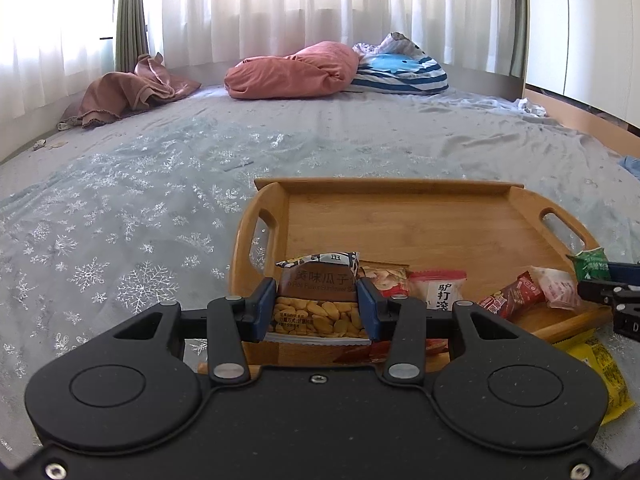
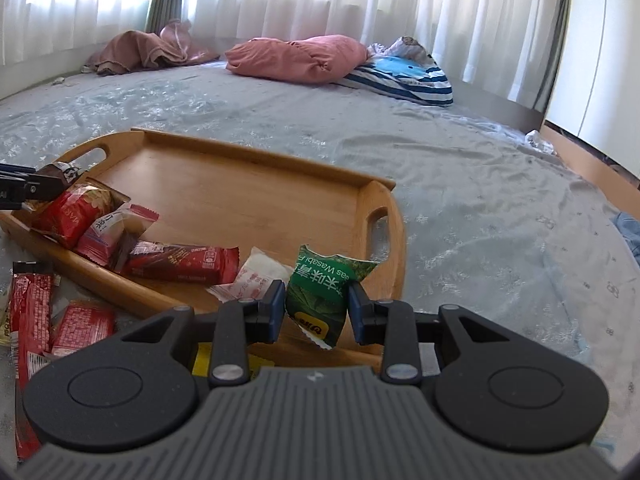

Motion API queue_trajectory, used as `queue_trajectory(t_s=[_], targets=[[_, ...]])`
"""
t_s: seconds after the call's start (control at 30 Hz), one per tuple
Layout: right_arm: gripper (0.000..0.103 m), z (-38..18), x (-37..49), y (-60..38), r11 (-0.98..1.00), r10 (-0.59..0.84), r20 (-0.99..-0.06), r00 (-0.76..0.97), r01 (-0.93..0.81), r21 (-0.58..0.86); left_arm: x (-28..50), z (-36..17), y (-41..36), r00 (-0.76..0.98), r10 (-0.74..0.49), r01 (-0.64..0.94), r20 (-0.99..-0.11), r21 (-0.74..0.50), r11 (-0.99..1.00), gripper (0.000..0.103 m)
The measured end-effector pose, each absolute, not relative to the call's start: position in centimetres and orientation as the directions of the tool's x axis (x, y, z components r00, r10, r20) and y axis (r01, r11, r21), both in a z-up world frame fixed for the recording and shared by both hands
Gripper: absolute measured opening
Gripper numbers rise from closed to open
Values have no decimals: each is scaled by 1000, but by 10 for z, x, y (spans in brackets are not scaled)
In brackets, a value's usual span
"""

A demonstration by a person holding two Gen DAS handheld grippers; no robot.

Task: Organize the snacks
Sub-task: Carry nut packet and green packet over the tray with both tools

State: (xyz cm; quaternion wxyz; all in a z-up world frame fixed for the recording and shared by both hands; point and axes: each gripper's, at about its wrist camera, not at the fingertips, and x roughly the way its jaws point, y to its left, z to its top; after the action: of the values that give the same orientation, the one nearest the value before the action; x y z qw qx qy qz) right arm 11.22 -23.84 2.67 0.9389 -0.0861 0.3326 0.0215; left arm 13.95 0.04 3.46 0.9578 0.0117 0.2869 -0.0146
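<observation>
1. Both grippers are loaded. The left gripper (image 1: 318,308) has its jaws pressed on either side of a seed pack (image 1: 318,300), held upright over the tray's near left corner. The right gripper (image 2: 316,308) is closed on a green pack (image 2: 324,292), which hangs tilted between the pads above the tray's near right corner.
2. The job looks partly done. The tray (image 2: 248,188) holds about 4 packs bunched along its near edge: 2 red packs, a dark red bar (image 2: 184,262) and a white sachet (image 2: 256,276). Most of its floor is bare.
3. Still left, I judge: setting down the 2 held packs, then collecting those lying on the bedsheet.
4. Only the right view shows the 2 red wrappers (image 2: 36,320) on the sheet beside the tray's near rim.
5. Only the left view shows the yellow pack (image 1: 604,372) clearly, on the sheet just off the tray; the right view gives only a yellow scrap under its gripper.
</observation>
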Motion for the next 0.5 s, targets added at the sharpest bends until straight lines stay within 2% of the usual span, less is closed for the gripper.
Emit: queue_trajectory(t_s=[0.23,0.5], targets=[[37,23,115,-238,985,12,-639,769,-119,-124,146,32,1,833,-24,28,-552,-2,1000,42],[37,22,122,-256,994,86,-653,753,-105,10,154,30,13,814,-79,28,-575,-98,995,42]])
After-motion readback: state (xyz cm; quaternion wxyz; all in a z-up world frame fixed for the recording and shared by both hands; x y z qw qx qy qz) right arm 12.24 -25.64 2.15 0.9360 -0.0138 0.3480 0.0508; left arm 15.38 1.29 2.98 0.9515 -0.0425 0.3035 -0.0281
